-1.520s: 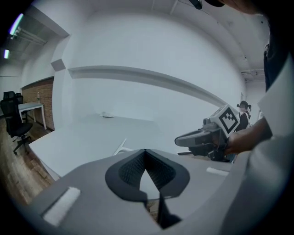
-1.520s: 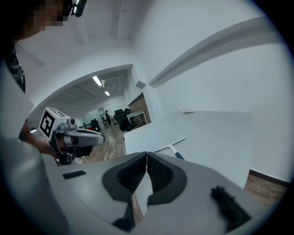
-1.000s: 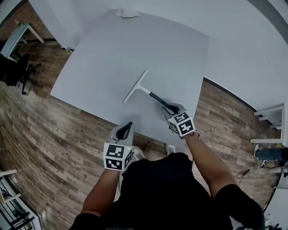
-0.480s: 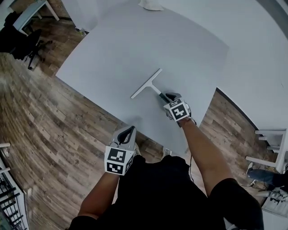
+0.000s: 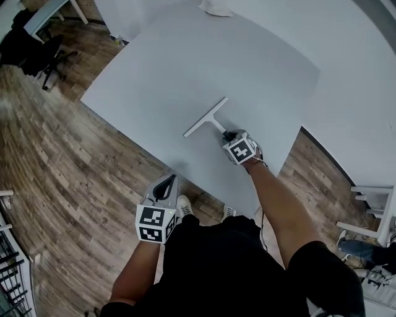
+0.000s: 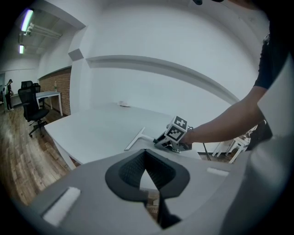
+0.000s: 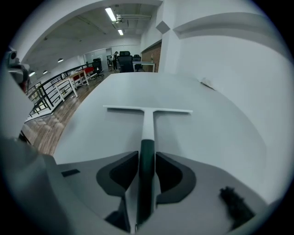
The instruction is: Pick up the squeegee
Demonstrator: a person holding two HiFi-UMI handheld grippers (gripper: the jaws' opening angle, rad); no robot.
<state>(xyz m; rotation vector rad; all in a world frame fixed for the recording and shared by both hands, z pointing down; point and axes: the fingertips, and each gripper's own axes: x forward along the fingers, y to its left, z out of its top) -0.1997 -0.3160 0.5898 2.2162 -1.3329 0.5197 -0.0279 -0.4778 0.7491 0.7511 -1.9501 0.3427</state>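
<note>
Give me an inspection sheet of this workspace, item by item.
Surface: large pale grey table, carrying two things.
Job's things: white T-shaped squeegee with a dark green handle lies flat on the table, not yet lifted.
Clutter: small white crumpled item at the table's far edge; too small to identify.
Grippers: the right gripper has just been opening its jaws, and they straddle the handle without pressing; the left gripper is shut and empty, off the table's near edge.
Cables: thin dark cord beside the right forearm.
Surroundings: wood-plank floor; black office chair.
</note>
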